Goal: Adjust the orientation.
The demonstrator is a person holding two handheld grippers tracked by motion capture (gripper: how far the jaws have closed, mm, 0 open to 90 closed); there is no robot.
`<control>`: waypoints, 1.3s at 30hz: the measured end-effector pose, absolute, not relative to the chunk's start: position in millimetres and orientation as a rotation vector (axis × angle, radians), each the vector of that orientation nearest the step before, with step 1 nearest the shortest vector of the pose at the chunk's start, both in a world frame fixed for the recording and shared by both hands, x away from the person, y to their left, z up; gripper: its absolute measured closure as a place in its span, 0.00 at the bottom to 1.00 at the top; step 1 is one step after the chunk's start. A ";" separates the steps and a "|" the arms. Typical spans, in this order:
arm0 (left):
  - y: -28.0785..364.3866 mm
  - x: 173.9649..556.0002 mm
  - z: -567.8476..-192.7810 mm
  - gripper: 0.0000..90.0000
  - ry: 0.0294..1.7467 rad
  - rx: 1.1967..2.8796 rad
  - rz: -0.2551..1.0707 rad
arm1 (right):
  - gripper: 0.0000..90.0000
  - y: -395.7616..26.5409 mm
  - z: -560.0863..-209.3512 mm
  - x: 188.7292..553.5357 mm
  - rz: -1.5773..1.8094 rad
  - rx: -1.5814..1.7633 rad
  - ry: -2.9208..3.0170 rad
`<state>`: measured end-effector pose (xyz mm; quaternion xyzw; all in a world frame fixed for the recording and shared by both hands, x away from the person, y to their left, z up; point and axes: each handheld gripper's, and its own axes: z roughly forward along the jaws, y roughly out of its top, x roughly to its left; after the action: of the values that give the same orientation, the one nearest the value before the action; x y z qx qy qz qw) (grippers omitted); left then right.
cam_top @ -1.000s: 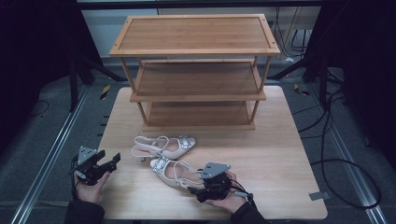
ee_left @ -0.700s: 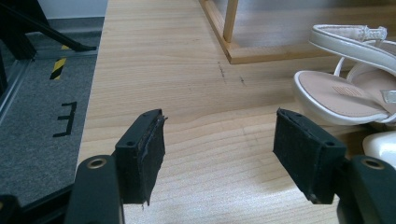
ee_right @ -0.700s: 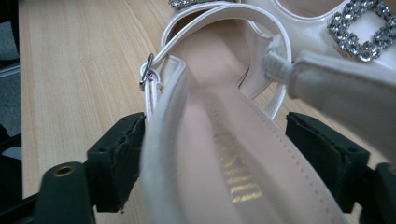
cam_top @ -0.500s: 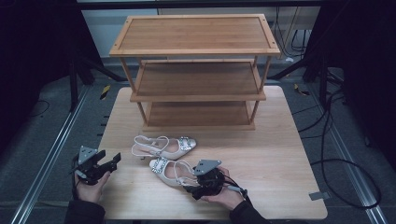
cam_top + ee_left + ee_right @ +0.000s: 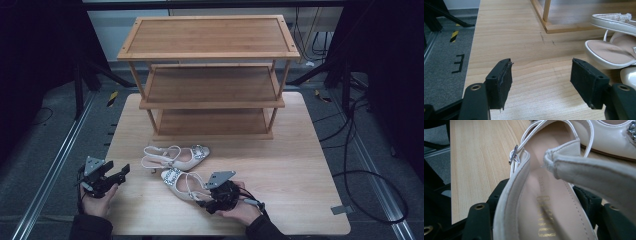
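Cream slingback sandal [image 5: 544, 205] heel end lying between the jaws of the right gripper [image 5: 541, 207], jaws just closing, wooden table [image 5: 479, 157] beneath

The near sandal's [image 5: 544, 202] heel end perhaps hides the right gripper's [image 5: 544, 207] pads.

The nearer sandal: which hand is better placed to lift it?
Right. The right gripper has just been closing around the nearer sandal's heel end, while the left gripper stands open, apart from both sandals.

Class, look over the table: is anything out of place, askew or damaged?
Nothing is damaged or spilled. The two sandals lie loose on the table in front of the rack, toes pointing opposite ways: the far sandal and the near sandal, whose heel end sits between the right gripper's jaws.
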<state>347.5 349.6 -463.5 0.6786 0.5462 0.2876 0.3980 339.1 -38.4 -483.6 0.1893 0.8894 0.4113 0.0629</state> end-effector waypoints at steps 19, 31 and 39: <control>350.6 345.8 -462.1 0.36 1.386 1.703 0.739 | 0.44 -83.3 -448.5 319.6 1.397 0.698 2.592; 350.2 346.6 -463.0 0.36 1.387 1.708 0.738 | 0.44 -136.7 -433.2 331.8 1.414 0.934 2.341; 349.1 347.9 -463.8 0.36 1.383 1.714 0.735 | 0.44 -135.1 -437.2 373.5 1.344 1.097 2.208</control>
<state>347.9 349.1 -463.8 0.6772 0.5463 0.2902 0.3984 373.5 -135.1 -437.2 0.3852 0.7754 0.4719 0.1662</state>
